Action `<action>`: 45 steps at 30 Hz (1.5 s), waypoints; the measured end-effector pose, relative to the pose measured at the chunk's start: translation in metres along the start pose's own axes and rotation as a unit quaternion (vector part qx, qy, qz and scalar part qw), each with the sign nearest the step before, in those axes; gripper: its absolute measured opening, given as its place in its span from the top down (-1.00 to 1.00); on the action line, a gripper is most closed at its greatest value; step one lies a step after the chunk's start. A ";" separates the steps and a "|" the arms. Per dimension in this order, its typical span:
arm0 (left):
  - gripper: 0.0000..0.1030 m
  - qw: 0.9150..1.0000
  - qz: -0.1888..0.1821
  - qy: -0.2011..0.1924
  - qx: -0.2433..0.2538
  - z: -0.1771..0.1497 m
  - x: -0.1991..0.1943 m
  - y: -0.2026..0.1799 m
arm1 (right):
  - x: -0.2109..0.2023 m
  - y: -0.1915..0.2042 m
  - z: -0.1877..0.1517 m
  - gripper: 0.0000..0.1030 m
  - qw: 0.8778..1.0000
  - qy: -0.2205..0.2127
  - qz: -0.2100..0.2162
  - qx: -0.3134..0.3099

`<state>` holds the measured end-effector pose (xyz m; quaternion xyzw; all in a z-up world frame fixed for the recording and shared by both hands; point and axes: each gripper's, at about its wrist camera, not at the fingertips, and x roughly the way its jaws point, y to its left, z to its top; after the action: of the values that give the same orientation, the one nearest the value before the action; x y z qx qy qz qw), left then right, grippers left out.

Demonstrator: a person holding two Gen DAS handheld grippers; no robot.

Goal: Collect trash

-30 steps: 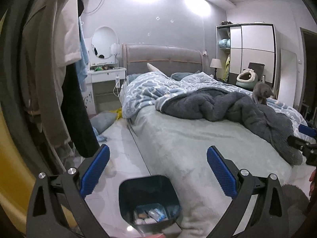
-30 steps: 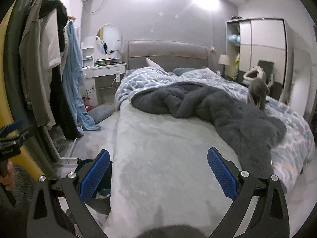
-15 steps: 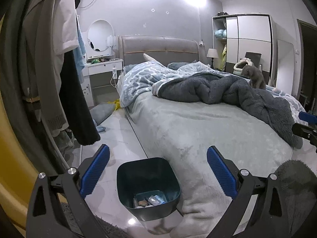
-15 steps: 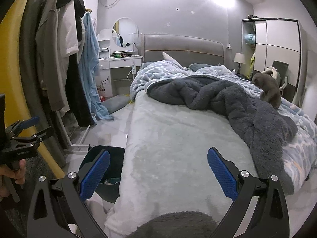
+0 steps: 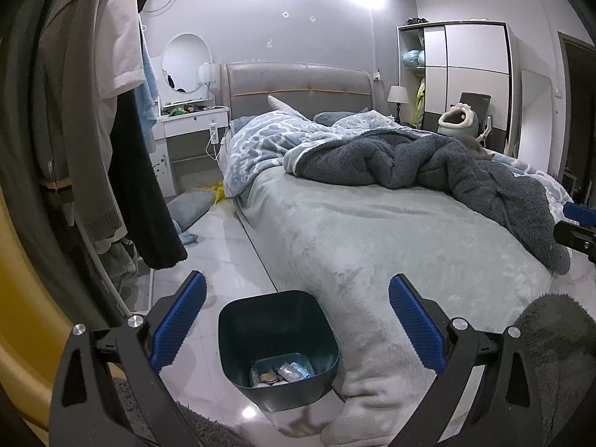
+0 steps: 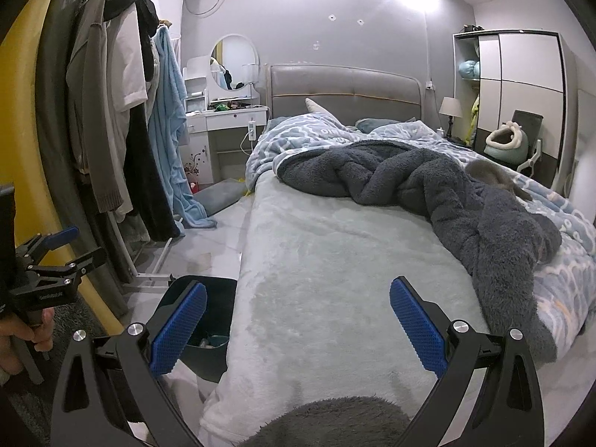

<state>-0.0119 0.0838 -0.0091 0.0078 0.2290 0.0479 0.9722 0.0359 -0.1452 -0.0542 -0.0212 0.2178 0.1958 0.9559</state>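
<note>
Both grippers I'm steering are spread wide with nothing between their blue pads: my left gripper point(image 5: 296, 326) hangs over the floor at the foot of the bed point(image 5: 391, 246), and my right gripper point(image 6: 298, 329) looks along the mattress from the same end. Directly below the left one I see the dark teal bin point(image 5: 278, 346), standing upright on the pale tiles and touching the drooping grey bed cover. Some trash point(image 5: 281, 371), a few wrappers and scraps, lies at its bottom; I cannot tell what each piece is. From the right camera the bin shows only partly, behind the left pad. A dark fluffy blanket point(image 6: 428, 186) is bunched across the bed, with a grey cat point(image 6: 491, 177) beside it. Clothes point(image 6: 115, 111) hang on a rack to the left
</note>
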 end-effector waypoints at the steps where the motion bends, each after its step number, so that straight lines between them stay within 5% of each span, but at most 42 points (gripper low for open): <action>1: -0.94 1.000 0.001 0.001 -0.002 0.000 0.000 0.000 | 0.000 0.000 0.000 -0.93 1.000 0.000 0.000 0.000; 45: -0.94 1.000 -0.002 0.007 -0.011 -0.001 0.001 0.006 | -0.005 0.001 0.001 -0.93 1.000 0.001 -0.002 0.003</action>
<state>-0.0115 0.0897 -0.0100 -0.0036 0.2355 0.0484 0.9707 0.0315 -0.1456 -0.0509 -0.0187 0.2193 0.1930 0.9562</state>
